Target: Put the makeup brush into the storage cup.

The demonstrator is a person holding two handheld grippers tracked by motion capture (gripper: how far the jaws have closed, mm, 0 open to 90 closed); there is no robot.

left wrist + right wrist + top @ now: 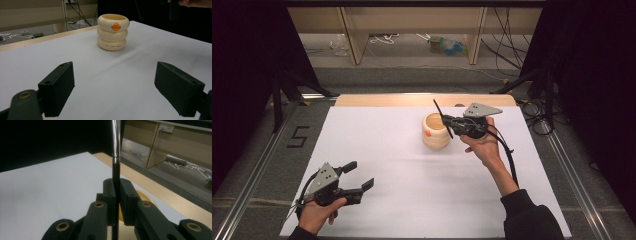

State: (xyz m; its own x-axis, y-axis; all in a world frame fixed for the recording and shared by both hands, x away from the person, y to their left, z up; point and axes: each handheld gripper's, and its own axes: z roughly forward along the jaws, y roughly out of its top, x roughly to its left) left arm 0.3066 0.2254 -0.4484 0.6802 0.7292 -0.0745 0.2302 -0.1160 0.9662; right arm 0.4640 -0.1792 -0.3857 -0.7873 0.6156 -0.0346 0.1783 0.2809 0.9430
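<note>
A cream holder (pixel 435 131), shaped like three stacked rings with a small orange mark on its side, stood upright on the white table (pixel 412 190), toward the far side and a little right of centre. In the left claw's own view the holder (pixel 113 32) sat well beyond the jaws, with bare table between.

The right claw (pixel 451 123) hovered just right of the holder, held by the person's right hand (pixel 482 146). Its jaws were pressed together on a thin black stick (pixel 442 118) that slanted across the holder's right rim in the high view. In the right claw's own view the right claw (pixel 116 195) gripped the stick (pixel 115 170) on its black part, and a silver metal band sat higher up the shaft. Both ends of the stick ran out of that view, so what kind of tool it was could not be told. The holder's rim (pixel 146 195) showed just behind the jaws.

The left claw (pixel 357 176) rested at the near left of the table in the person's left hand (pixel 318 212), well apart from the holder, its jaws spread wide with nothing between them.
</note>
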